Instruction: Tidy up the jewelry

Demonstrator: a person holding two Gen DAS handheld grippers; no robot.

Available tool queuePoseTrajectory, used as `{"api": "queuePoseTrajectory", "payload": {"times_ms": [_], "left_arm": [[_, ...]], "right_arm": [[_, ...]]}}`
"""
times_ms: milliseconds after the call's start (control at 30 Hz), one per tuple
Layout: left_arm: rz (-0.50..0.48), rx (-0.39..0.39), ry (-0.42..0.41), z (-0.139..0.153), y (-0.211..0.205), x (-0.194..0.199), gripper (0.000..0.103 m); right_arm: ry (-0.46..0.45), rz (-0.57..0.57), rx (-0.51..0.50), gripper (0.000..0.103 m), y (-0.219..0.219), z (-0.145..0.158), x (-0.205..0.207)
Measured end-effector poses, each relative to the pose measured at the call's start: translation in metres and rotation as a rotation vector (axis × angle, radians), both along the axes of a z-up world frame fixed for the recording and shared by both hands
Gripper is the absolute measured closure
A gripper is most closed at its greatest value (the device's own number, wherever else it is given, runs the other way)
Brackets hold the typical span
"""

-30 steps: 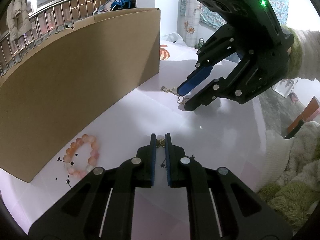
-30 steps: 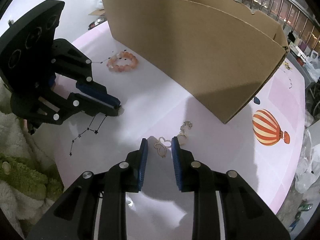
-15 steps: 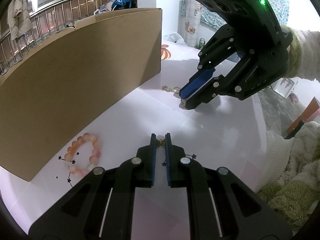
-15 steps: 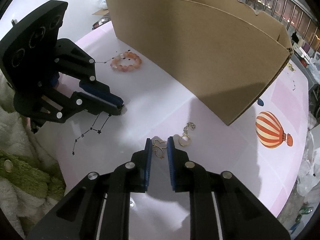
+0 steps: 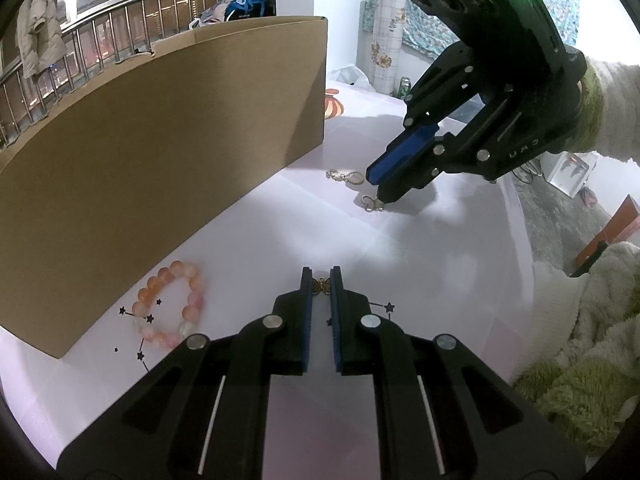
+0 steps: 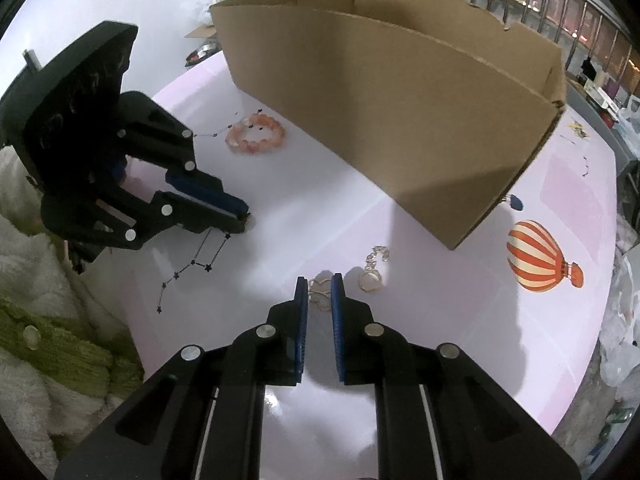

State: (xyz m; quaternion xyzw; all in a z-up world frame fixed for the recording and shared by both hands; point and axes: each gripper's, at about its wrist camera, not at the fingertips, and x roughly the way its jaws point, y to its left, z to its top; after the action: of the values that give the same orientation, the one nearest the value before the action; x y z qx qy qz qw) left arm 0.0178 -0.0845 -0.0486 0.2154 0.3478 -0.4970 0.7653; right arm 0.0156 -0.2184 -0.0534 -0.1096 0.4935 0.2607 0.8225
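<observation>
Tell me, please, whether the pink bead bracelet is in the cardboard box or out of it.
Out: the pink bead bracelet lies on the table beside the cardboard box's outer wall.

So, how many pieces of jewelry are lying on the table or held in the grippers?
4 visible: a butterfly charm in the left gripper, a looped gold piece in the right gripper, a ring charm beside it, and a bead bracelet by the box, which may hide more.

Glossy pink-white table (image 6: 460, 340) with printed hot-air balloon (image 6: 540, 258) and star constellations, cardboard box (image 6: 400, 128) along far edge, pink bead bracelet (image 6: 256, 138) just beside box, gold ring charm (image 6: 370, 278) near box corner, gold clover piece (image 6: 320, 290), small butterfly charm (image 5: 321, 286) mid-table
</observation>
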Motion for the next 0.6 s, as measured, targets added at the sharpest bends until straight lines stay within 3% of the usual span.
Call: {"api": "queuePoseTrajectory", "payload": {"times_ms": [100,300,600], "left_arm": [[0.0,0.0,0.0,0.0,0.001,0.001,0.095],[0.001,0.0,0.001,0.0,0.001,0.001,0.095],[0.003,-0.008,0.004,0.0,0.005,0.005,0.095]], "right_arm": [[0.012,0.002,-0.017,0.077,0.002,-0.002,0.002],[0.03,0.037,-0.098,0.077,0.018,-0.007,0.001],[0.095,0.021,-0.124,0.095,0.032,-0.006,0.013]]}}
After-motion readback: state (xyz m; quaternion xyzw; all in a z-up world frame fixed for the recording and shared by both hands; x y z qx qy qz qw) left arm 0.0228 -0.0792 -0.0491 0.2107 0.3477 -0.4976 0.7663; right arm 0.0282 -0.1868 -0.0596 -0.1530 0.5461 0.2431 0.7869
